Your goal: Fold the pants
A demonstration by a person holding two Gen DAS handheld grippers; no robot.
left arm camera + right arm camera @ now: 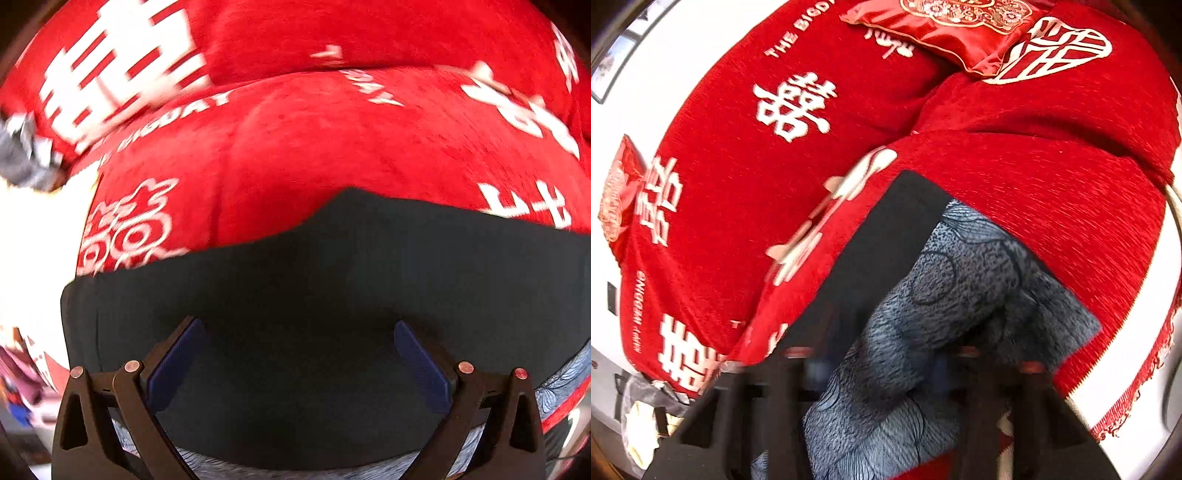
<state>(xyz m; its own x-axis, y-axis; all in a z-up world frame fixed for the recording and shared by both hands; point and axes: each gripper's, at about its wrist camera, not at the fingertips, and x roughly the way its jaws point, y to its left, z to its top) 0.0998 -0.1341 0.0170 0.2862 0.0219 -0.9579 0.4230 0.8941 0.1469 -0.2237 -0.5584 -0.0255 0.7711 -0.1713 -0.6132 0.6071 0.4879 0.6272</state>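
The pants lie on a red sofa cover. In the left wrist view they show as a broad dark panel (332, 280) with a blue-grey patterned edge (565, 380) below. My left gripper (299, 354) is open, its blue pads (177, 362) spread wide just above the dark fabric, holding nothing. In the right wrist view the pants show a black band (871, 258) and a blue-grey patterned leg (945, 295). My right gripper (875, 365) is blurred by motion; the patterned fabric runs between its fingers, and I cannot make out its grip.
The red cover (738, 177) with white characters drapes the sofa seat and back. A red embroidered cushion (945, 26) lies at the far end, another (617, 192) at the left. A fringed edge (1137, 398) hangs at right. Grey clutter (22, 155) sits far left.
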